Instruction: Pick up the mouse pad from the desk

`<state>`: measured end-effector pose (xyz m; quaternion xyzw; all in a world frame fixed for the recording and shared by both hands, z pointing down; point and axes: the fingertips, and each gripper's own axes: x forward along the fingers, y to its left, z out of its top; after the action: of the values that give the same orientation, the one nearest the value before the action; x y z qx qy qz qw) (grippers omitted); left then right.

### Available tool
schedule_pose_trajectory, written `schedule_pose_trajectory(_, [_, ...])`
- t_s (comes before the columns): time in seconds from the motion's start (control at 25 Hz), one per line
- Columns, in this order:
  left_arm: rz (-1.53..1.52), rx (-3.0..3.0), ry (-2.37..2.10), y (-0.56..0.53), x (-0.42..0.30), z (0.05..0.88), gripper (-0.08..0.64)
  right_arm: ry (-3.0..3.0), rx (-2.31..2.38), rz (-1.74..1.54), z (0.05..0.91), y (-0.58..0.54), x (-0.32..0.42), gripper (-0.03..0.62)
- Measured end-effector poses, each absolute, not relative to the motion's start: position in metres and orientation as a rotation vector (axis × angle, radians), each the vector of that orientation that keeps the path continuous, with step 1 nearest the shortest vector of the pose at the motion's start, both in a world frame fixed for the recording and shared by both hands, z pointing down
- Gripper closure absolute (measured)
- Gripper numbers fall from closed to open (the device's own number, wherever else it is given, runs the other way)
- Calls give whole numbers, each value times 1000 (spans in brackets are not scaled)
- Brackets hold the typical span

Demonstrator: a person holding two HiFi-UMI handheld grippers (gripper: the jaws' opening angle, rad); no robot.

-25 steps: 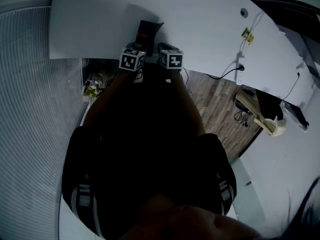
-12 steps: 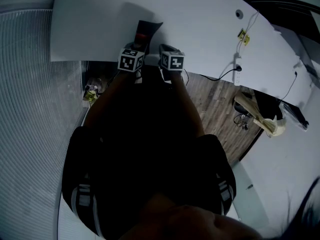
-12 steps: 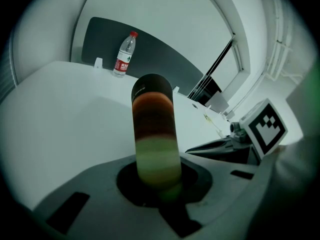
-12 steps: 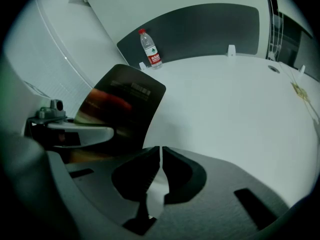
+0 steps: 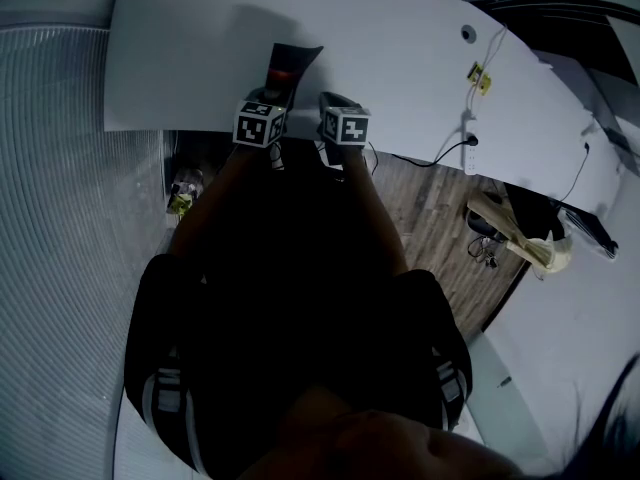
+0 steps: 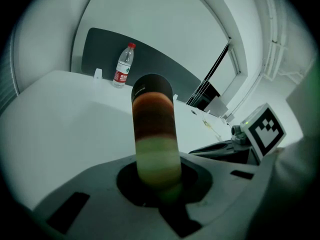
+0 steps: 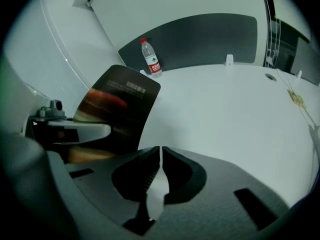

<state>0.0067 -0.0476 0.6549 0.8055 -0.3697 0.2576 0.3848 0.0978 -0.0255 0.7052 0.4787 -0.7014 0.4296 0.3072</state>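
Observation:
The mouse pad (image 5: 287, 66) is a thin dark sheet with red and green bands, and it stands up off the white desk (image 5: 400, 48). My left gripper (image 5: 271, 98) is shut on its lower edge. In the left gripper view the pad (image 6: 154, 129) rises straight out of the jaws at the gripper's tip (image 6: 162, 186). My right gripper (image 5: 336, 100) hangs close beside it on the right, jaws shut on nothing. In the right gripper view the shut tips (image 7: 160, 151) are over bare desk, with the pad (image 7: 122, 106) to their left.
A water bottle (image 7: 151, 59) stands at the desk's far side before a dark divider panel (image 7: 200, 39). A white cable and plug (image 5: 472, 136) lie at the desk's right end near a cable hole (image 5: 468, 33). Wooden floor (image 5: 440, 218) shows below the desk edge.
Both grippers have risen a little together, and the pad has come up with the left one. Neither gripper's jaws have changed.

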Motion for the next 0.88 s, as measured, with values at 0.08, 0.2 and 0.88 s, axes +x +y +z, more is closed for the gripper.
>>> schedule_pose_trajectory(0.08, [642,2063,-950,-50,7,649,534,-1859,1275,1137,701,-26,99,578])
schedule_pose_trajectory(0.2, [622,2079,-965,-55,5,640,534,-1859,1294,1134,696,-27,101,578])
schedule_pose_trajectory(0.88, [454,2216,-1065,-85,0,553,534,-1997,1462,981,615,-59,124,580])
